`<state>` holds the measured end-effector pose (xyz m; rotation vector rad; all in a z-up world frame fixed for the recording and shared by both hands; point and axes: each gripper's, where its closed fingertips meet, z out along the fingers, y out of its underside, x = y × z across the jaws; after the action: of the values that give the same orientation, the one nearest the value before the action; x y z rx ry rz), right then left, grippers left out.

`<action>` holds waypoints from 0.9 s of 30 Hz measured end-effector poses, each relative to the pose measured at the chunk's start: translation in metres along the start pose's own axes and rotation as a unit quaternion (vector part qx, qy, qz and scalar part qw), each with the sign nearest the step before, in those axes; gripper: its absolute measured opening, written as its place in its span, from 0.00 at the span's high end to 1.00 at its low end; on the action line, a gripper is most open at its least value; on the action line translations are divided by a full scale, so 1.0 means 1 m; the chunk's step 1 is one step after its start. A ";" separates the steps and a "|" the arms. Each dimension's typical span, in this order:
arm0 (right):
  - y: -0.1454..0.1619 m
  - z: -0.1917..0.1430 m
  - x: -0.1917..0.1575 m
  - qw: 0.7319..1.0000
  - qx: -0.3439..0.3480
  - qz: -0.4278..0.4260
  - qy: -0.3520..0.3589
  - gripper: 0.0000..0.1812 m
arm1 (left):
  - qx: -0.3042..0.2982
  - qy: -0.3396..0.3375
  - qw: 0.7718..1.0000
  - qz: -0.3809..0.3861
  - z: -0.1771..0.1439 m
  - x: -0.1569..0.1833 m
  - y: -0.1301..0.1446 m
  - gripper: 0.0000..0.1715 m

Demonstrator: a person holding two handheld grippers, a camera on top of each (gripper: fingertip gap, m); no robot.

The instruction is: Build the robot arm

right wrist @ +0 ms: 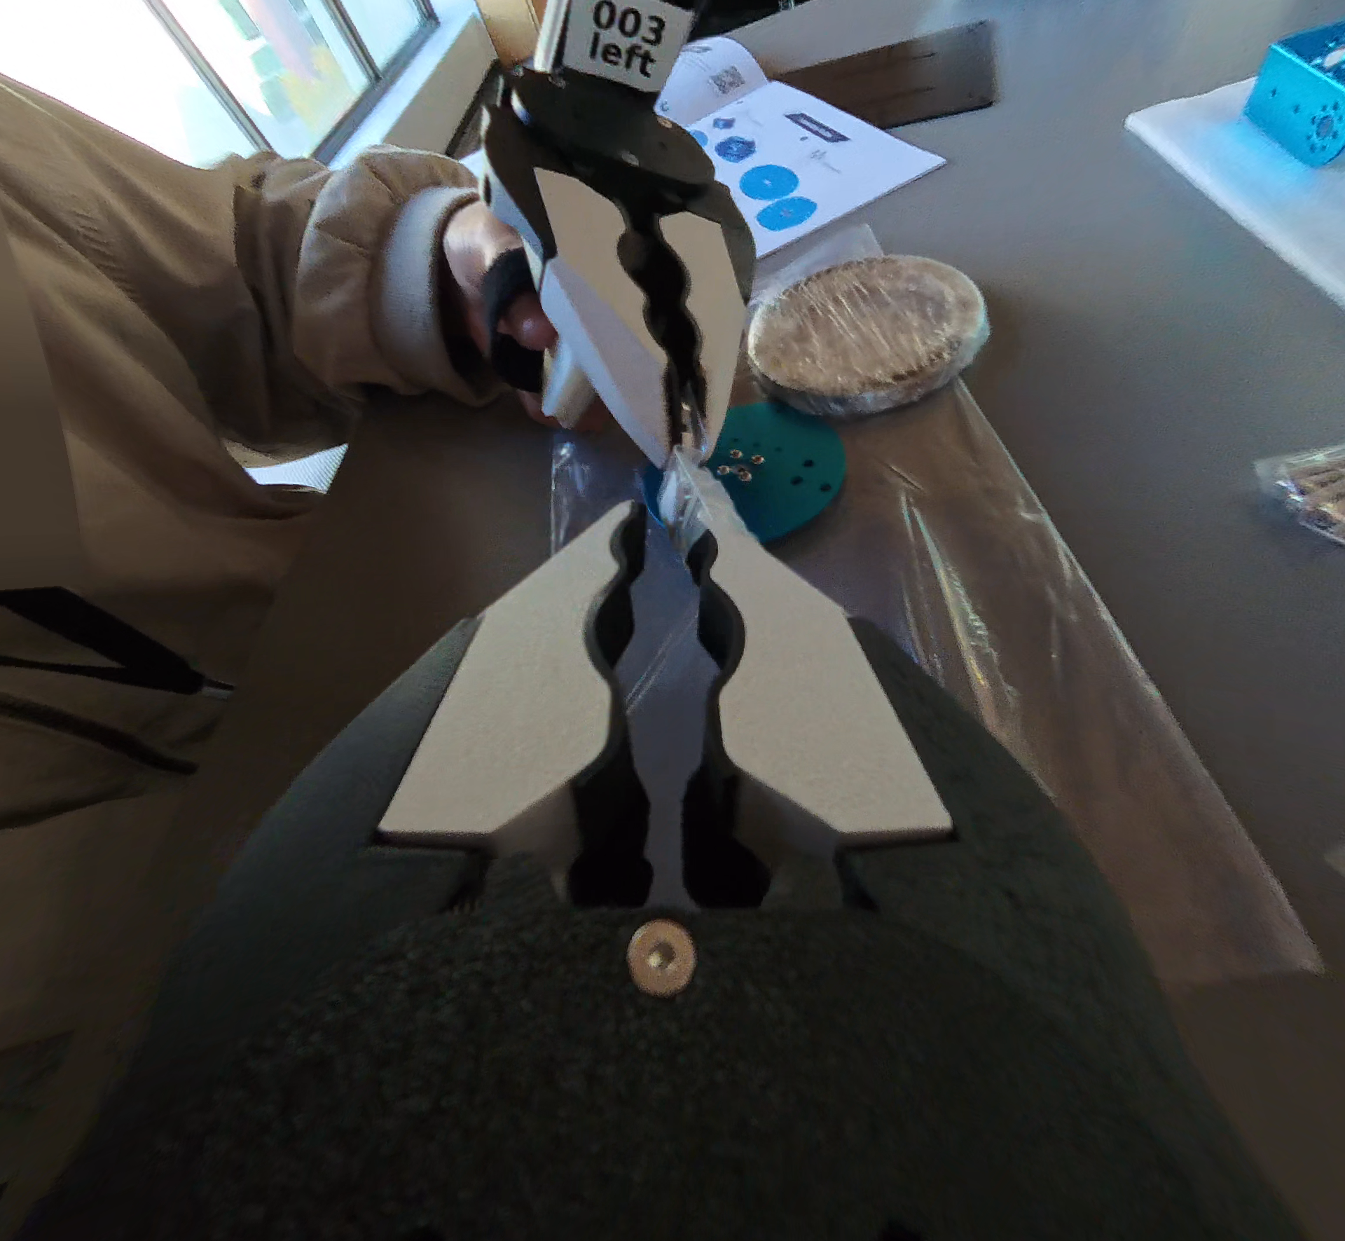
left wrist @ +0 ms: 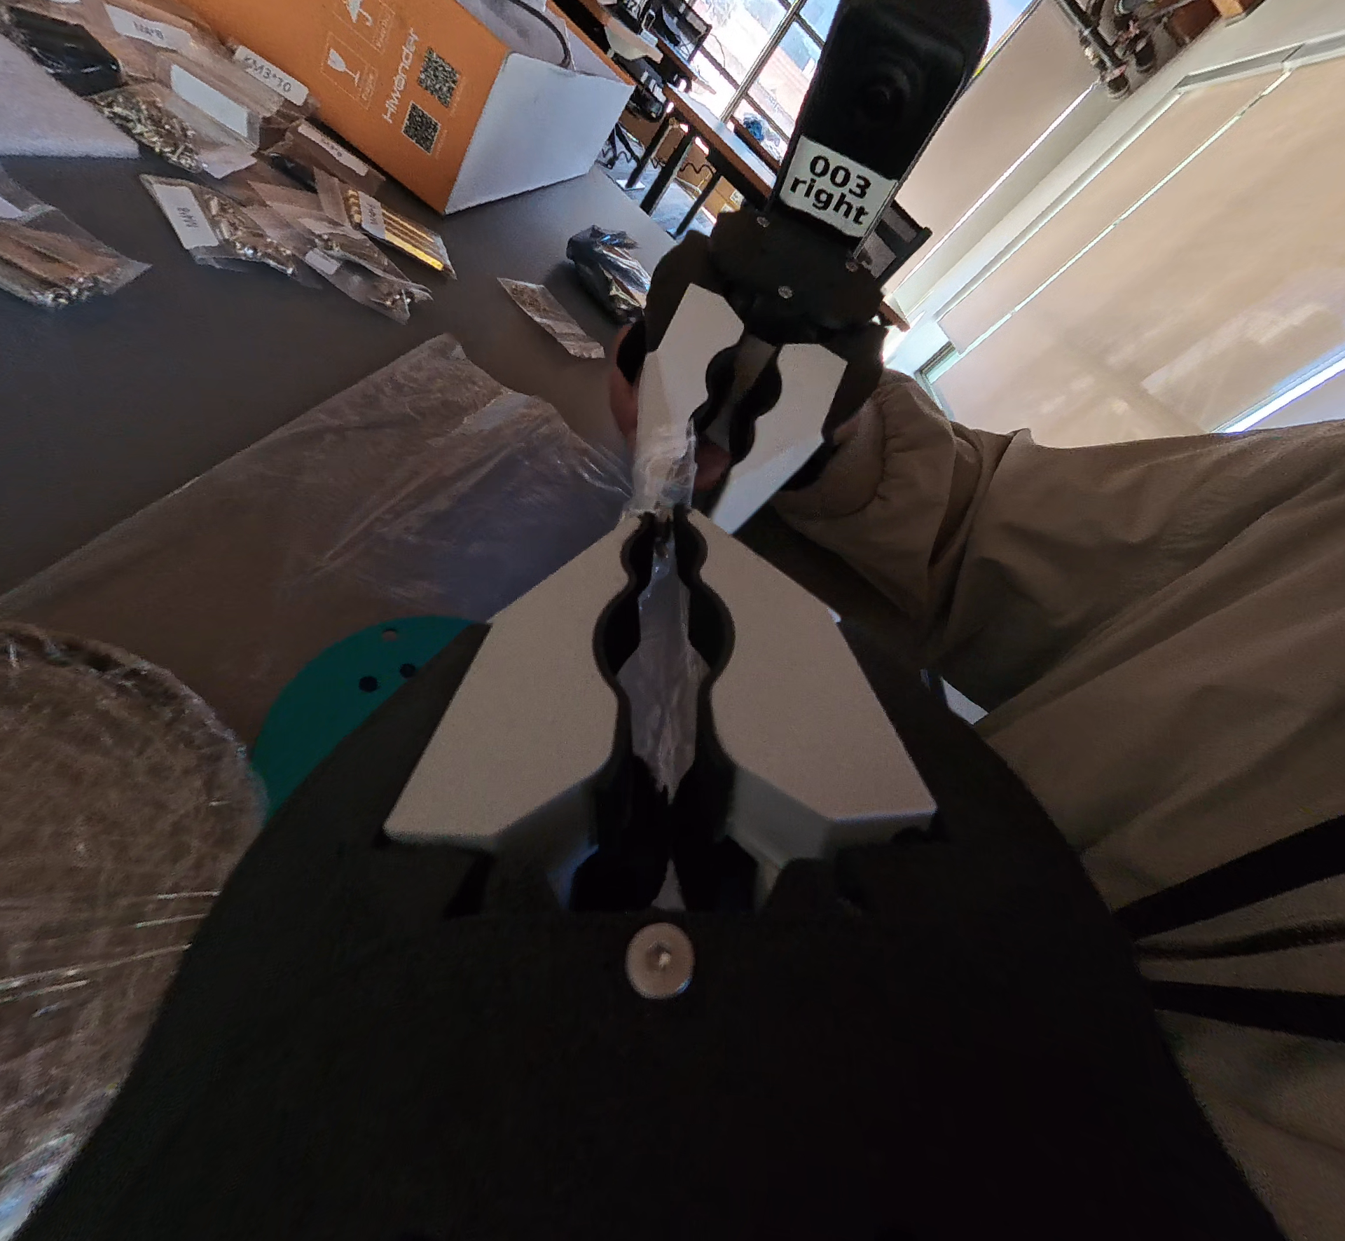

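Note:
My left gripper (left wrist: pixel 666 520) is shut on a small clear plastic bag (left wrist: pixel 664 682) that runs up between its fingers. My right gripper (left wrist: pixel 688 485) faces it tip to tip and pinches the same bag's far end. In the right wrist view, my right gripper (right wrist: pixel 673 527) holds the bag (right wrist: pixel 688 496) at its tips, with the left gripper (right wrist: pixel 683 450) clamped on it from above. Both hold the bag just above a teal disc with holes (right wrist: pixel 790 478), which also shows in the left wrist view (left wrist: pixel 327 696).
A large clear plastic sheet (right wrist: pixel 982 623) lies on the dark table under the disc. A round film-wrapped pack (right wrist: pixel 866 332) sits beside it. Bags of screws (left wrist: pixel 218 223) and an orange box (left wrist: pixel 327 19) lie beyond. An instruction sheet (right wrist: pixel 800 150) and a blue metal bracket (right wrist: pixel 1303 99) are farther off. Both grippers' tips are close together, under 4 cm apart.

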<state>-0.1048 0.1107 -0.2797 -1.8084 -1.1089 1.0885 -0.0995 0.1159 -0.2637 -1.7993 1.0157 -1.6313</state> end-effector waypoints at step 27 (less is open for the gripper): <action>-0.025 -0.010 -0.016 0.963 0.031 0.253 -0.092 1.00 | 0.008 0.027 0.996 0.081 0.000 0.021 -0.002 0.89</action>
<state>-0.1070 0.1036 -0.2492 -2.0271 -0.7117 1.5949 -0.0995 0.1006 -0.2497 -1.6245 1.1379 -1.5902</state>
